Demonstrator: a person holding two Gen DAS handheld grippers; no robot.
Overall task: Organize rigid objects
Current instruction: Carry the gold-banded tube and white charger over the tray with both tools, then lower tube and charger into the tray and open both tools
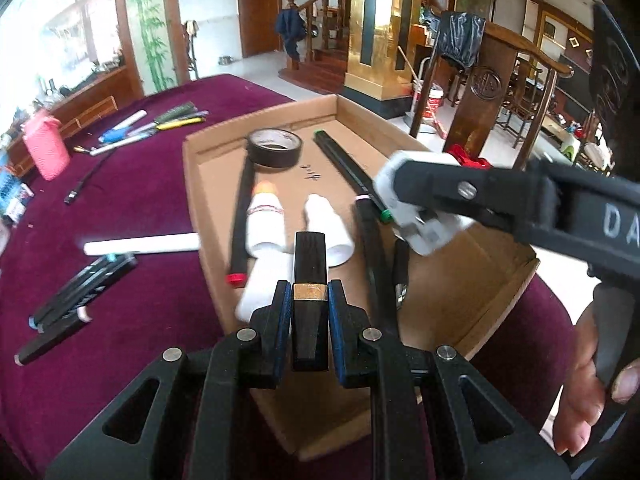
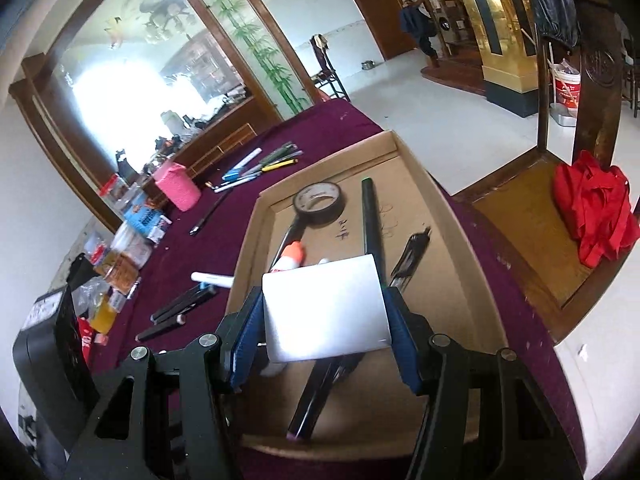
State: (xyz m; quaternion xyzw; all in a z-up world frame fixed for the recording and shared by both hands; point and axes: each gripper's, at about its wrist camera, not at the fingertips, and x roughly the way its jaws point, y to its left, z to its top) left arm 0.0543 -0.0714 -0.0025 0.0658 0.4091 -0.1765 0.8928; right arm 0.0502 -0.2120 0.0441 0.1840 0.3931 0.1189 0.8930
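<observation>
**Both grippers loaded over the cardboard tray**

I have the left gripper [image 1: 309, 300] clamped on a short black stick [image 1: 309, 276] with a tan band, gripped right at that band so it stands straight out between the pads and over the near end of the cardboard tray [image 1: 212, 184]. Holding it near the middle stops it swinging, and I judge that suits laying it down alongside the long items already in there.

The right gripper [image 2: 324, 312] is closed on a white block [image 2: 326, 308], its pads pressing the two side faces. In the left wrist view the same block [image 1: 404, 200] hangs above the right half of the tray, with metal prongs showing underneath; it may be a plug adapter, though blur keeps me from being sure. The side grip keeps the broad face up and the prongs clear of the pads.

Inside the tray, things lie mostly lengthwise: a roll of black tape [image 1: 274, 148] at the far end, a long black bar [image 1: 348, 168] with a green tip to its right, two white tubes [image 1: 266, 220] in the middle, and a black pen [image 1: 242, 220] with a red cap on the left. That ordering looks deliberate, leaving room near the front.

Still out on the purple cloth [image 1: 132, 200] are a white marker [image 1: 142, 244] just left of the tray, dark pens [image 1: 80, 292] nearer me, and more pens [image 1: 152, 128] at the far left. I reckon the sorting is roughly half done.
</observation>
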